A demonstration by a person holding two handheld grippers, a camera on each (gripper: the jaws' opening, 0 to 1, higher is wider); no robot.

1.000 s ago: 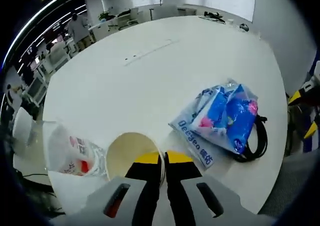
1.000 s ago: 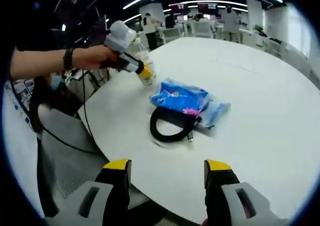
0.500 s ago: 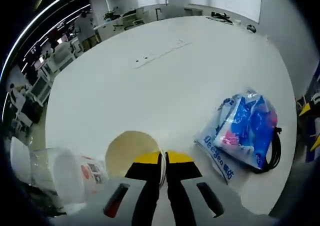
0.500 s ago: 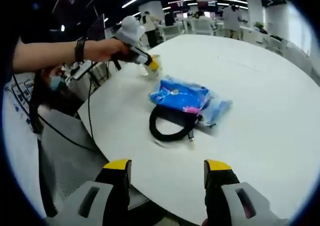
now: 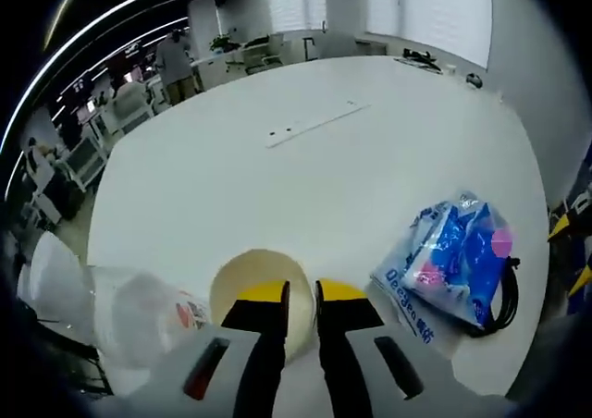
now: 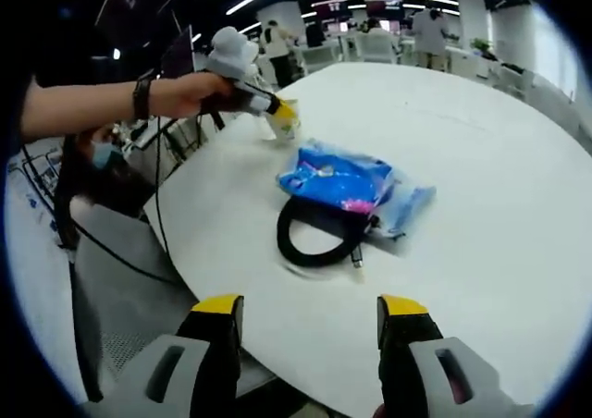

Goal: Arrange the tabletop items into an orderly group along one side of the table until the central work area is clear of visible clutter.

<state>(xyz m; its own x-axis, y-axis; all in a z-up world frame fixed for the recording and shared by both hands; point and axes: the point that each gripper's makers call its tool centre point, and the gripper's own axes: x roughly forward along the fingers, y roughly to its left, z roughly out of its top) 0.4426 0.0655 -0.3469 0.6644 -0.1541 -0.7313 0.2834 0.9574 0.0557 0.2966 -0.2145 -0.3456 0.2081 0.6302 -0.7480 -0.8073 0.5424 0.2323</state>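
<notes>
A broad white round table [image 6: 481, 159] carries the clutter near one edge, with an open office of desks and chairs behind it; a blue printed plastic packet [image 6: 347, 182] lies on the table near that edge, partly overlapping a coiled black cable [image 6: 314, 238] that sits on the side nearer the rim; in the left gripper view the same packet [image 5: 449, 261] shows lettering on a clear flap, the cable [image 5: 504, 293] curling out from under its far side; a crumpled clear plastic bag [image 5: 139, 312] with red print lies just beside a cream paper cup [image 5: 254, 284] at the table's rim; the left hand-held gripper [image 5: 301, 298] stands with its yellow-tipped jaws slightly parted, one on each side of the cup's near wall, though whether they press it cannot be told; in the right gripper view a person's hand [image 6: 190, 94], a dark band at the wrist, holds that left hand-held gripper [image 6: 277, 113] against the cup [image 6: 282, 127]; the right hand-held gripper [image 6: 310, 312] hangs off the table's edge, jaws wide apart and empty, well apart from the cable.
</notes>
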